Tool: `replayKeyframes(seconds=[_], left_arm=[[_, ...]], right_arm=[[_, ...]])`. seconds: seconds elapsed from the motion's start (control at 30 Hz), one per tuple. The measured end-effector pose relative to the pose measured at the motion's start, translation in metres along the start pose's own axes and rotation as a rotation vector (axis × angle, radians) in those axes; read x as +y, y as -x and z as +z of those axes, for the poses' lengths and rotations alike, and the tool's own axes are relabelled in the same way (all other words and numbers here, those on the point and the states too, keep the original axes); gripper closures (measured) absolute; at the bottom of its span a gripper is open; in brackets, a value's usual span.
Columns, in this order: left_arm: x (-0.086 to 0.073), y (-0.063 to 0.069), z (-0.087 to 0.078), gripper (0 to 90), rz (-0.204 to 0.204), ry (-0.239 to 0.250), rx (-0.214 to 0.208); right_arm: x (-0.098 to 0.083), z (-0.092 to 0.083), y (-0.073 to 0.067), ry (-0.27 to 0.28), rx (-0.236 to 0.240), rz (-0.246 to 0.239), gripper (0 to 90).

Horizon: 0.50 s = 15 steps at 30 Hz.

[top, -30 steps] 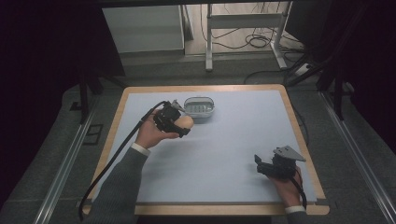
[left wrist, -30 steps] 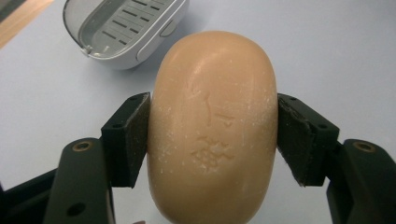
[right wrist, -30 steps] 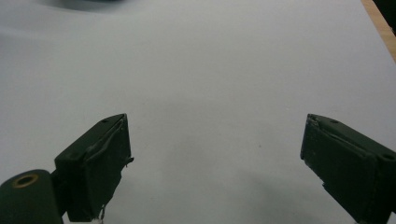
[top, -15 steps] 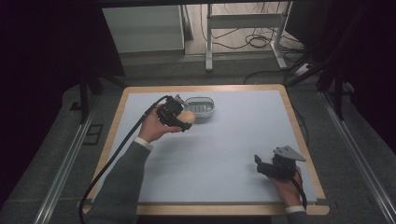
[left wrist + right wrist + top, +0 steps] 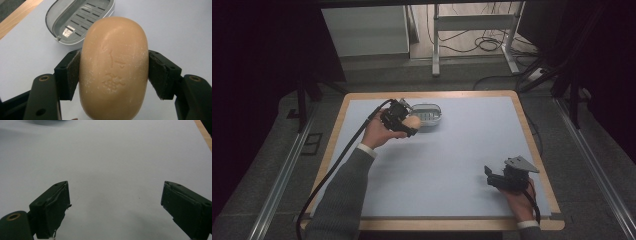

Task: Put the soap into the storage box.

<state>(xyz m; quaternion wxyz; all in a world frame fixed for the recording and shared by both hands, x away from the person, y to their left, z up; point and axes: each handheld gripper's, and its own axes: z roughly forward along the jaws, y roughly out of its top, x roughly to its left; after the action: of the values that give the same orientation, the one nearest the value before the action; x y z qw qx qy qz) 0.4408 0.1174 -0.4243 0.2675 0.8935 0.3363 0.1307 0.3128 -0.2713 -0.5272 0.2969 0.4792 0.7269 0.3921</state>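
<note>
We see the left gripper [image 5: 404, 125] at about 11 o'clock on the bench [image 5: 462, 165], fingers [image 5: 68, 73] clamped on both sides of a tan soap [image 5: 113, 67], held off the surface. Just past it, at its 1 o'clock, sits a grey dish [image 5: 428, 114], slotted floor bare. Soap overlaps the dish's near rim in the left gripper view. Right gripper [image 5: 493, 178] rests at 5 o'clock, well apart, fingers [image 5: 53, 207] spread wide over bare bench.
</note>
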Motion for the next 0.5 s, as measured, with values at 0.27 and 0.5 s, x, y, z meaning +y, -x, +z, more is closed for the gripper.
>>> replayKeyframes(seconds=[0.27, 0.5], left_arm=[[0.010, -0.005, 0.003, 32.1, 0.003, -0.014, -0.002], [0.018, -0.006, 0.007, 32.1, 0.011, -0.022, 0.002]], right_arm=[[0.000, 0.000, 0.001, 0.002, 0.003, 0.005, 8.4], [0.000, 0.000, 0.001, 0.000, 0.001, 0.010, 8.4]])
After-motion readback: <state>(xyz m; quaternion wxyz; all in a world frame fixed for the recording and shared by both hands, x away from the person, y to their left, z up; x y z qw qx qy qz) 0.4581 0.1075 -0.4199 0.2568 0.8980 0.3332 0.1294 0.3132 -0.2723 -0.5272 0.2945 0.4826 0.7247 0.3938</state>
